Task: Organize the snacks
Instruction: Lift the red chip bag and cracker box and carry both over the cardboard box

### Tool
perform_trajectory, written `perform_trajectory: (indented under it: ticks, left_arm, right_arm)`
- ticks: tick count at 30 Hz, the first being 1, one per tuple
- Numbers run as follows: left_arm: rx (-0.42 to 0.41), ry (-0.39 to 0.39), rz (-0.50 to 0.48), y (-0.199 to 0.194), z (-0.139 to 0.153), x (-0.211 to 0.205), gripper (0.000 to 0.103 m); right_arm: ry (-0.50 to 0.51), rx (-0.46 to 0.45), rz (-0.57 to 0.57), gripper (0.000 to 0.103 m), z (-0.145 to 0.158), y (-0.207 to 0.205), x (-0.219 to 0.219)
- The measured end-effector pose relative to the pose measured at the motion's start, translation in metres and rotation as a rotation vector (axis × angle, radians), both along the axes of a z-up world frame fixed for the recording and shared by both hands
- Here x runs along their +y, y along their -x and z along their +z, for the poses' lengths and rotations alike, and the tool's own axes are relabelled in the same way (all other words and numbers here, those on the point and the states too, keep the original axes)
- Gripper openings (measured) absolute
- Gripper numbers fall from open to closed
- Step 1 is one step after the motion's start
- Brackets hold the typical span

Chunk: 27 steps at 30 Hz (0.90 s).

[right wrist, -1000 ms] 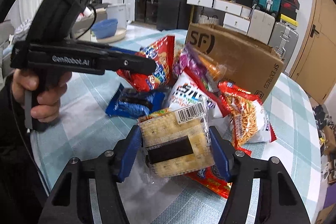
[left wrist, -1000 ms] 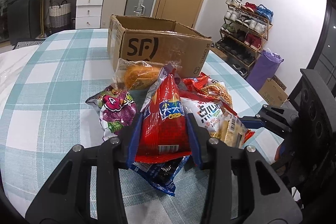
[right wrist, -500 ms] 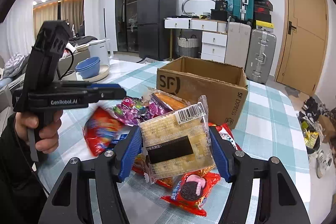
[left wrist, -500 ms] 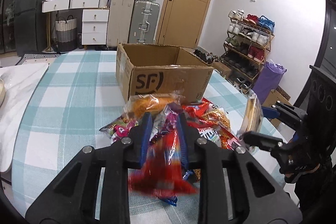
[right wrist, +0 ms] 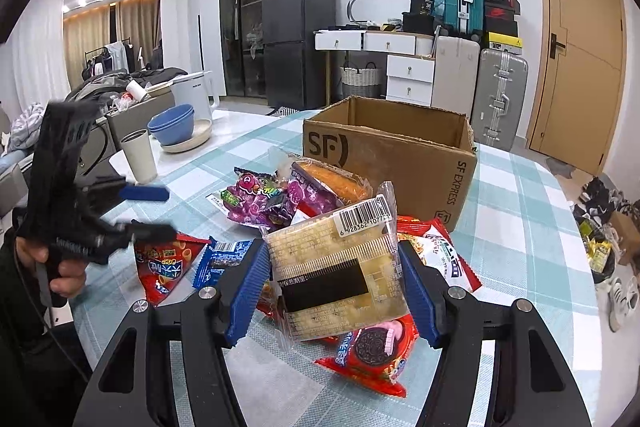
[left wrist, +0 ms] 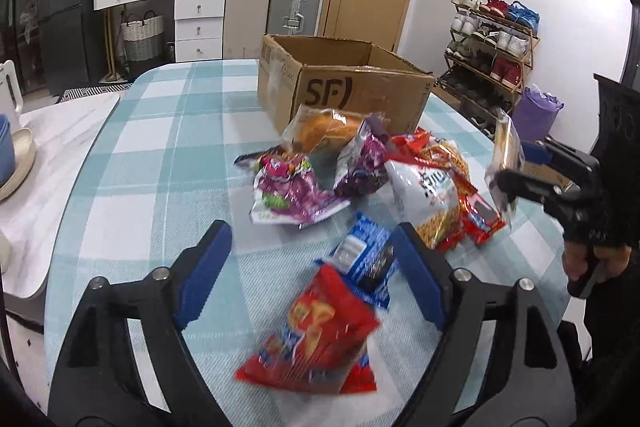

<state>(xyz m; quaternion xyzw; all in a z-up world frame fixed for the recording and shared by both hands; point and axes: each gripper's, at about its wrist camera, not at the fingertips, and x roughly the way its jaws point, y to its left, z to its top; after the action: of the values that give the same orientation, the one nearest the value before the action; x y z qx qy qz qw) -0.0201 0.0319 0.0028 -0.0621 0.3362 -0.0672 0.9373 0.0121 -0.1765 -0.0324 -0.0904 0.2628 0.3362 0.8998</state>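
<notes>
The left tongs [left wrist: 310, 275] are opening, and the red chip bag [left wrist: 316, 331] lies loose between them on the near counter [left wrist: 160, 147]. The right tongs [right wrist: 334, 285] grip the cracker pack [right wrist: 336, 267] above the pile; I think it goes next into the far cardboard box [right wrist: 400, 155].

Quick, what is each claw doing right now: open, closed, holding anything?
Left claw: opening, jaws apart, red snack bag loose below them.
Right claw: closed on the clear cracker pack.
</notes>
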Motion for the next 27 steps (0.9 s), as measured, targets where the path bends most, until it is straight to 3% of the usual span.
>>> perform_trajectory:
  ticks: [7, 11, 18, 27]
  left_arm:
    - [0.108, -0.046, -0.040, 0.019, -0.032, -0.005, 0.080]
    - [0.137, -0.035, -0.057, 0.022, -0.044, -0.009, 0.040]
    - [0.061, 0.006, -0.043, 0.021, -0.020, -0.008, 0.039]
    - [-0.030, 0.042, 0.004, -0.011, 0.026, -0.011, 0.039]
  right_arm:
    - [-0.002, 0.004, -0.002, 0.065, -0.004, -0.001, -0.001]
    - [-0.010, 0.002, -0.009, 0.065, -0.003, -0.002, -0.004]
    - [-0.026, -0.005, -0.023, 0.065, 0.006, -0.010, -0.008]
    - [-0.074, -0.007, -0.094, 0.065, 0.033, -0.038, -0.010]
